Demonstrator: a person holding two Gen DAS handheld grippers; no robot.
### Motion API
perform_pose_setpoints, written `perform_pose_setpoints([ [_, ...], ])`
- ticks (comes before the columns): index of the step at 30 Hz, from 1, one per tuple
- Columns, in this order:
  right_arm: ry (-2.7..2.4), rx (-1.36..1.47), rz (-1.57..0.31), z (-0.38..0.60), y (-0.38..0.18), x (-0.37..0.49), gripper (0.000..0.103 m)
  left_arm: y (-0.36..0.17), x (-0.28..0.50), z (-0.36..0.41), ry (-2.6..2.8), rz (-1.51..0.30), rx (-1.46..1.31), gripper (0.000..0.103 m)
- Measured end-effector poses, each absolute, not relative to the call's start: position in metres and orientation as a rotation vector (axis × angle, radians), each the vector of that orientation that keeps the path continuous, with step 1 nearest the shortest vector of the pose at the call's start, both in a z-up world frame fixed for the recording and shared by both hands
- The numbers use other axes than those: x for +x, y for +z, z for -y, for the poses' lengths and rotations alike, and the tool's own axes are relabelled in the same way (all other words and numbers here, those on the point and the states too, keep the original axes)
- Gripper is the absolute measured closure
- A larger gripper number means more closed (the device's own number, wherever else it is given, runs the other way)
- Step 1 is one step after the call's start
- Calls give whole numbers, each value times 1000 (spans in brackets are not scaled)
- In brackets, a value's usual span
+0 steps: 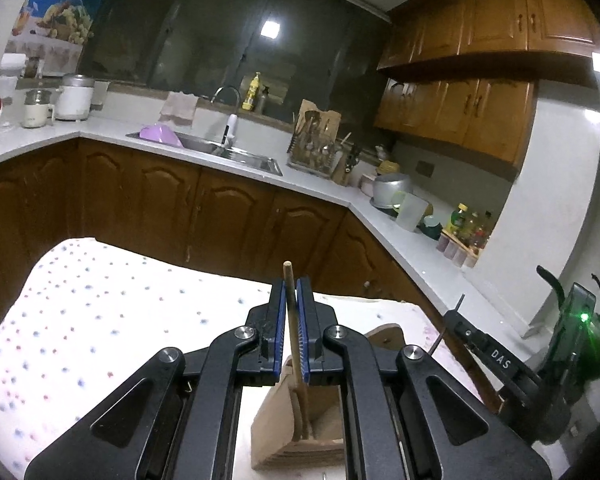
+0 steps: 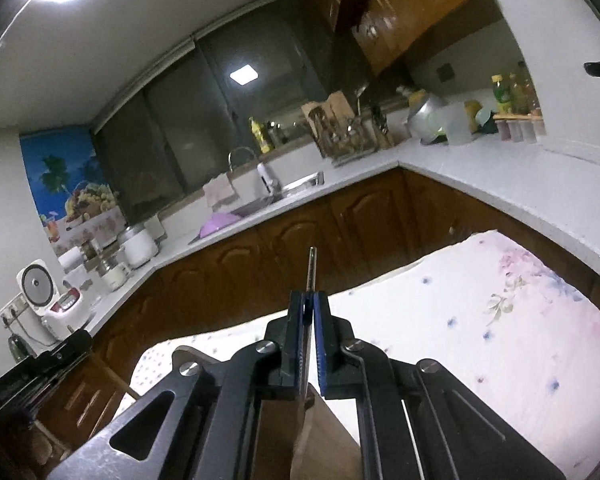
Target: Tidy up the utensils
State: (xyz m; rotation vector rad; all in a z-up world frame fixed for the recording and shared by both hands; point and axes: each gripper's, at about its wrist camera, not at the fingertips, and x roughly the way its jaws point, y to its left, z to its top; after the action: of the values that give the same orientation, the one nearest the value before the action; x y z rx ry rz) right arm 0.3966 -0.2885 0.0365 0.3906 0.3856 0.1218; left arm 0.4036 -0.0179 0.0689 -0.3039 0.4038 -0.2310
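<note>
My left gripper (image 1: 291, 288) is shut on a thin wooden utensil handle (image 1: 292, 320) that stands upright between the blue pads. Its lower end goes down into a brown wooden holder box (image 1: 296, 436) below the jaws. My right gripper (image 2: 310, 300) is shut on a thin metal utensil (image 2: 311, 268) whose tip pokes up past the pads. A broad flat metal part (image 2: 280, 432) hangs below the pads above the brown holder (image 2: 328, 440). The right gripper's body (image 1: 512, 364) shows at the right of the left wrist view.
The holder stands on a table with a dotted white cloth (image 1: 100, 312), floral at its right end (image 2: 520, 320). Beyond it are brown cabinets, a white counter (image 1: 400, 248), a sink (image 1: 212, 148), a utensil rack (image 1: 316, 148), pots and bottles.
</note>
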Motion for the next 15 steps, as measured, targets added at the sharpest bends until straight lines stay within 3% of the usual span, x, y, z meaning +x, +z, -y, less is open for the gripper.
perform_pose_setpoints([
  [8,153,405,-432,289,36,395,93,71,403,17,-233,-435,-298,96],
  [11,159,425,-447,292,35,393,91,72,401,15,-230,-443,-308,78],
  [15,166,459,-442,298,38,382,61,74,394,10,-212,-445,-315,52],
])
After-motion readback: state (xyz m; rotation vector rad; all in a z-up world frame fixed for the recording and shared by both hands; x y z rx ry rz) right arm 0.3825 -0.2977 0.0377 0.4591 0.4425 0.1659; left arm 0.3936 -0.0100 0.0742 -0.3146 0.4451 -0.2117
